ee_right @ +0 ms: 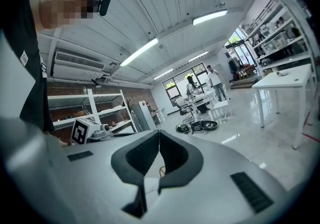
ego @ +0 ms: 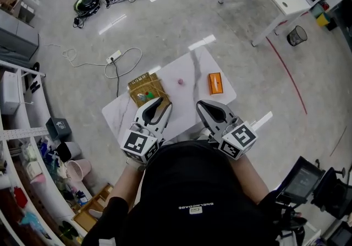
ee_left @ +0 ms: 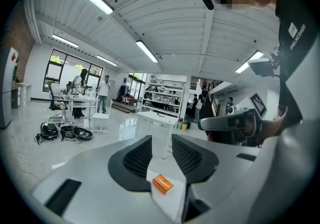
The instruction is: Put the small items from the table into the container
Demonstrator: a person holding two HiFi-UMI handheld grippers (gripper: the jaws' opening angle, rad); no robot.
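Presently both grippers hover at the near edge of the table (ego: 198, 69), holding nothing: the left gripper (ego: 155, 111) stands part-open, the right gripper (ego: 212, 111) closed tip to tip. The box (ego: 215, 83) and pink item (ego: 180, 81) lie outside the container (ego: 146, 89). Risks, as judged: closed jaws could shove the box off the edge, and the pink item may roll.

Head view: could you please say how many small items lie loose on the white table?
2: a small pink round item near the table's middle, an orange rectangular box towards its right. The left gripper and right gripper may hide others.
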